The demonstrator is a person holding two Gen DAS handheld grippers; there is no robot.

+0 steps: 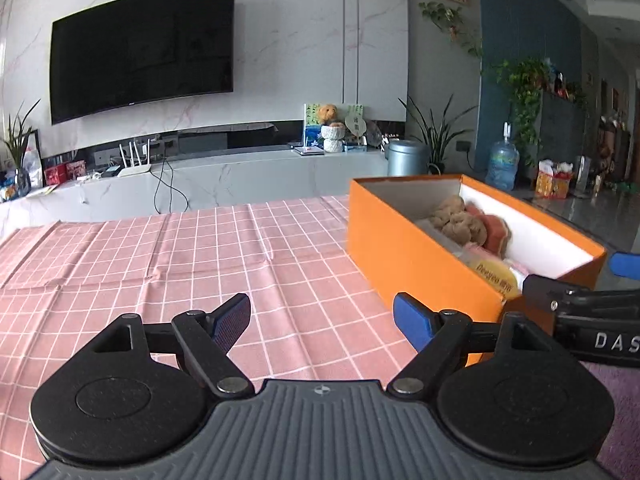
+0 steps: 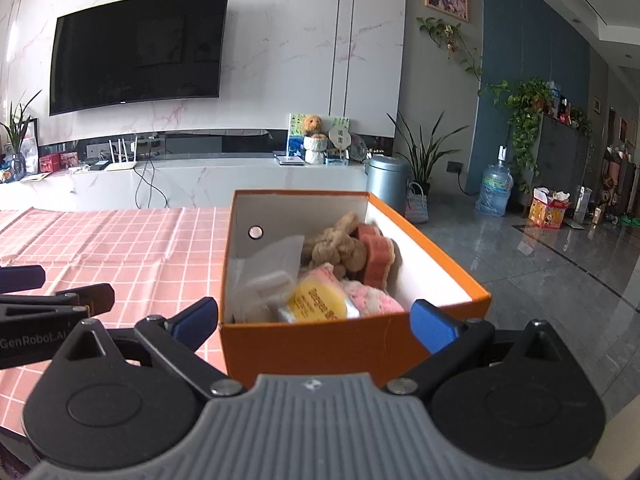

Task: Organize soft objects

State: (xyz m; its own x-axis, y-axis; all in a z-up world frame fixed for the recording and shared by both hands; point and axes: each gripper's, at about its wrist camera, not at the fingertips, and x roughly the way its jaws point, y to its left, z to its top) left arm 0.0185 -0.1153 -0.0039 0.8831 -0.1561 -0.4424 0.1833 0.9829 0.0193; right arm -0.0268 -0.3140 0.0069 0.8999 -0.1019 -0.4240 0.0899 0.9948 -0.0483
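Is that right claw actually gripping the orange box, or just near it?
Cannot tell. In the right wrist view the right gripper stands wide open with the orange box between its blue fingers, but no gap or contact shows plainly at either one.

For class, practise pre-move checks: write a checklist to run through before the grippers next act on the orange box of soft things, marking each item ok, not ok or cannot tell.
1. Left gripper open and empty: ok.
2. Right gripper open, nothing pressed: ok.
3. Orange box upright on the pink checked tablecloth, lid off: ok.
4. Soft items inside the box, namely brown plush toy, pink fluffy cloth, yellow round pack: ok.
5. Cloth beside the box free of stray soft items: ok in what shows.
6. Box clear of the table's edge: cannot tell.
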